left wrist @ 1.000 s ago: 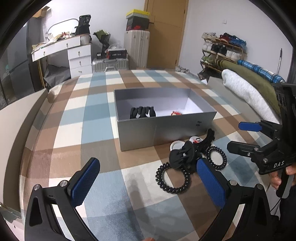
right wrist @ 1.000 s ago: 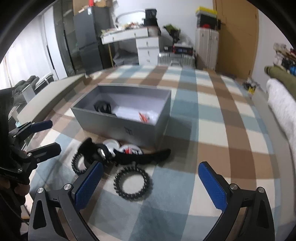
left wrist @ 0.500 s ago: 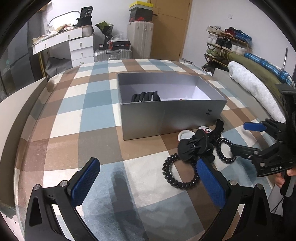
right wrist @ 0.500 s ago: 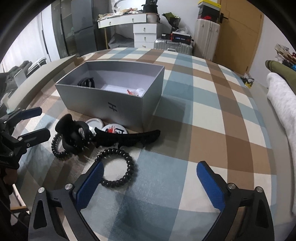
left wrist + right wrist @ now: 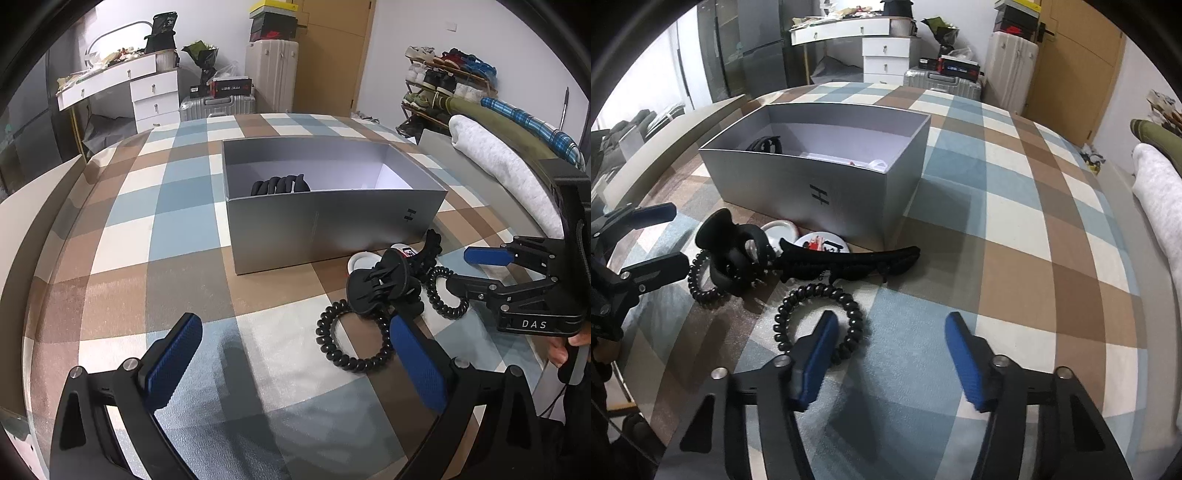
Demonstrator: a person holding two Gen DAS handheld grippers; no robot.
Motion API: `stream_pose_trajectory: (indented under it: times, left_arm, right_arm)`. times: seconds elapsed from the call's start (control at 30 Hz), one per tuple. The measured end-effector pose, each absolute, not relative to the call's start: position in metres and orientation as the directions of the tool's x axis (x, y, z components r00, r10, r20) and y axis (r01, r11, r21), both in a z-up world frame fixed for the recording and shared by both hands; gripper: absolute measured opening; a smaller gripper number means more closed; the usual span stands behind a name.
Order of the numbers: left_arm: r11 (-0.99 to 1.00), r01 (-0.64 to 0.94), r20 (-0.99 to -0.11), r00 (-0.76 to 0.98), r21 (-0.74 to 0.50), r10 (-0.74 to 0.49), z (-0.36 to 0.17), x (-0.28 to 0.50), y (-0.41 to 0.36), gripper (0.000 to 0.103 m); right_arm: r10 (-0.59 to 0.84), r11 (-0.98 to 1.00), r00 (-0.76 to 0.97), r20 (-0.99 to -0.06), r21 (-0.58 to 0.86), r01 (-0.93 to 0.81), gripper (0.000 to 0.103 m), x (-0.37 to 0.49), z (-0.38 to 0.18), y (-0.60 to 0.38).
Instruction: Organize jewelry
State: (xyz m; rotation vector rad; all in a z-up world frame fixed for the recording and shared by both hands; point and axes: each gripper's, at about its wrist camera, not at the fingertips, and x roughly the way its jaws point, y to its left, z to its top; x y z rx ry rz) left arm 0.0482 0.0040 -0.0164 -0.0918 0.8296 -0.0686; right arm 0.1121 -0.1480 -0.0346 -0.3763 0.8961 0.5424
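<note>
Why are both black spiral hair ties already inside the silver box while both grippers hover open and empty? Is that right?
Not quite. Both spiral hair ties lie on the checked cloth in front of the silver box, not inside it, as the right wrist view shows. The left gripper and right gripper are indeed open and empty.

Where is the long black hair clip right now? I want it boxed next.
In the right wrist view the long black hair clip lies on the checked cloth just in front of the grey box, partly over a round badge, with a coil hair tie nearer the camera.

Black hand-held gripper [image 5: 890, 354], blue pads [image 5: 964, 360]
</note>
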Motion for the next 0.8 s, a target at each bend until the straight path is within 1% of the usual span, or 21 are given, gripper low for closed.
stream_pose_trajectory:
  times: [0.1, 0.27, 0.5, 0.8]
  left_arm:
    - [0.994, 0.025, -0.734, 0.672, -0.108, -0.096, -0.017, 0.048, 0.004, 0.099]
    - [0.994, 0.025, -0.735, 0.672, -0.107, -0.096, -0.017, 0.048, 0.004, 0.099]
    - [0.994, 0.024, -0.734, 0.672, -0.109, -0.097, -0.017, 0.048, 0.004, 0.099]
    - [0.994, 0.026, -0.733, 0.674, -0.105, -0.095, -0.017, 0.048, 0.003, 0.099]
  right_arm:
    - [0.289, 0.798, 0.505, -0.813, -0.086, -0.597, 0.048, 0.110, -0.034, -0.146]
    - [0.293, 0.788, 0.503, -0.813, -0.091, -0.608, 0.044, 0.108, -0.034, -0.144]
    - [0.312, 0.780, 0.498, -0.809, -0.081, -0.620, 0.044, 0.105, -0.032, -0.143]
    - [0.382, 0.757, 0.467, -0.797, -0.020, -0.653, 0.044, 0.100, -0.025, -0.143]
